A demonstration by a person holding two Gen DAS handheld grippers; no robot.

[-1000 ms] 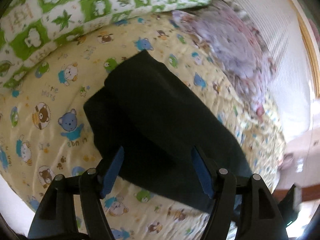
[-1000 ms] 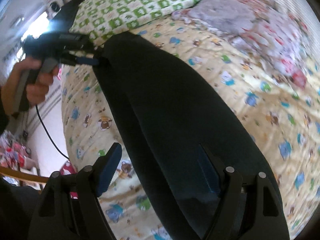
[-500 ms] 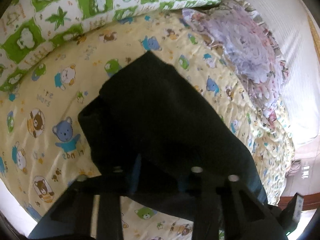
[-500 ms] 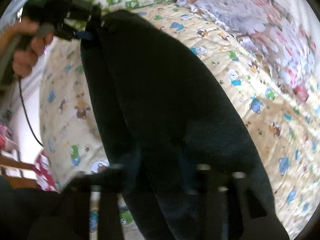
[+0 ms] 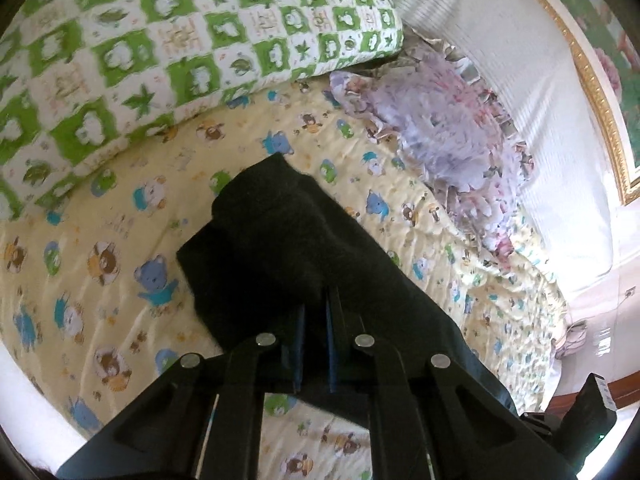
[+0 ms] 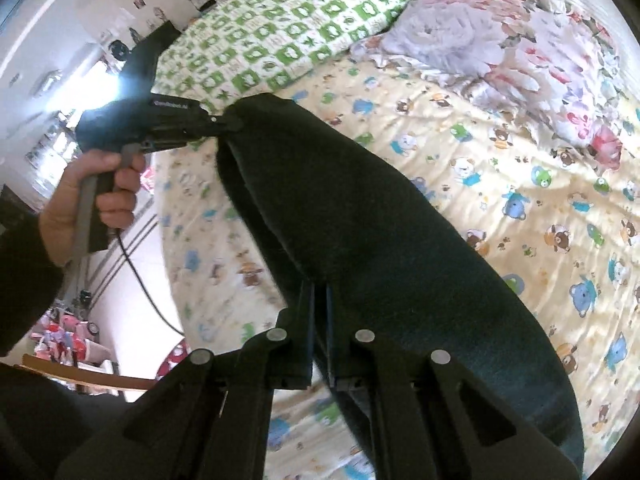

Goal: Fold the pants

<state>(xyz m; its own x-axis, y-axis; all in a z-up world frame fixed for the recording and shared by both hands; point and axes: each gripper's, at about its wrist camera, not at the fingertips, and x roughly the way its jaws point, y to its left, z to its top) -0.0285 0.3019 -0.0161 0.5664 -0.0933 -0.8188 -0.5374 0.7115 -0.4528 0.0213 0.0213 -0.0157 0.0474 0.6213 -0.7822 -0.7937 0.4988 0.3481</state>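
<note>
Pants (image 5: 288, 248): dark, doubled lengthwise, stretched in a long band across the bed and held at two spots along the near edge. In the right wrist view the band (image 6: 360, 220) runs from the near gripper up to the far one, its middle sagging toward the sheet.

Left gripper (image 5: 313, 320): clenched on the pants' edge, fingers nearly together with cloth pinched between them. Seen from the right wrist view (image 6: 230, 122), it grips the far corner of the band, held by a hand (image 6: 96, 188) on its grey handle, a black cable hanging below.

Right gripper (image 6: 318, 312): clenched on the pants' near edge, a fold of cloth hanging between its fingers.

Sheet (image 5: 100, 220): yellow, printed with cartoon bears, covering the bed beneath the pants.

Pillow (image 5: 160, 40): green and white check, at the head of the bed, apart from the pants.

Blanket (image 5: 452, 132): lilac, floral, rumpled beside the pillow.
</note>
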